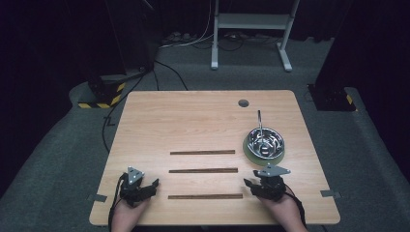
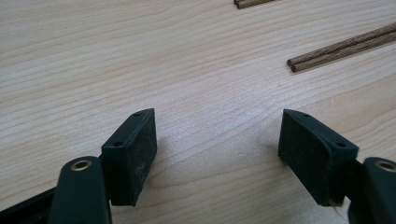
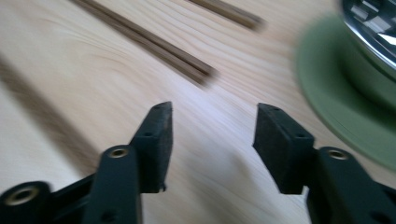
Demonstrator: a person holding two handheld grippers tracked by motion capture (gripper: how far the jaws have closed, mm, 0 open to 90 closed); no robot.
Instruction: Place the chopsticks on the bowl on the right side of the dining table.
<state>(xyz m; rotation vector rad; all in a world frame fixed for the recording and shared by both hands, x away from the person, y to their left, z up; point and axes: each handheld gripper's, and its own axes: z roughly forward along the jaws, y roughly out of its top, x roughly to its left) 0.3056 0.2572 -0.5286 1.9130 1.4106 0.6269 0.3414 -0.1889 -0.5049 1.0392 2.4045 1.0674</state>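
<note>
Three pairs of brown chopsticks lie in parallel rows on the wooden table point(image 1: 203, 121): a far pair point(image 1: 202, 152), a middle pair point(image 1: 203, 170) and a near pair point(image 1: 205, 196). At the right, a shiny steel bowl point(image 1: 264, 140) sits on a green plate point(image 1: 251, 153), and a metal utensil handle point(image 1: 259, 121) sticks out of it. My left gripper point(image 1: 153, 183) rests near the front left, open over bare wood point(image 2: 217, 135). Chopstick ends point(image 2: 341, 46) lie ahead of it. My right gripper point(image 1: 247, 183) is open near the front right point(image 3: 212, 130), with the green plate point(image 3: 336, 88) close on its right.
A round grommet hole point(image 1: 243, 103) sits near the table's far edge. A white desk frame point(image 1: 251, 29) and cables point(image 1: 193, 41) are on the grey floor beyond. Yellow-black striped blocks point(image 1: 104, 94) stand at the far left.
</note>
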